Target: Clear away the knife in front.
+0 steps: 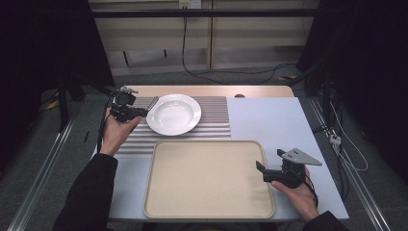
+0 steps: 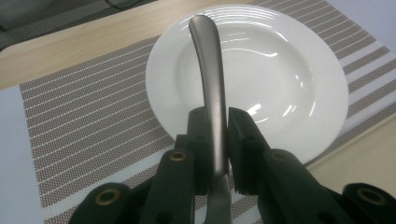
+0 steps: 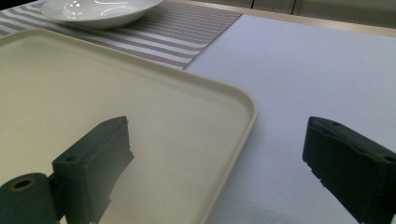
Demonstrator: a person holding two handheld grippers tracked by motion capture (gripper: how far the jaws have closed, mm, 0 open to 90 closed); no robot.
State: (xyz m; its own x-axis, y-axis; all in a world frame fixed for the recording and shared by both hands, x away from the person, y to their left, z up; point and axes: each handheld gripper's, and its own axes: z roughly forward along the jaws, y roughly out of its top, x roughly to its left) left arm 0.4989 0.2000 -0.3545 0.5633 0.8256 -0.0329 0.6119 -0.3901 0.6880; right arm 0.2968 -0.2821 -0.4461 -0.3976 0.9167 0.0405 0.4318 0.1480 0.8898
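Left gripper (image 2: 215,140) pinching metal utensil handle (image 2: 210,79) mid-shaft: stiff, light, slick, so grip near balance point. Right gripper (image 3: 215,163) spread wide, empty.

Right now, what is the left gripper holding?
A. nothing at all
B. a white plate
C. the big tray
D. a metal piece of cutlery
D: the left gripper is shut on the handle of a metal piece of cutlery, which sticks out over the white plate; its eating end is hidden.
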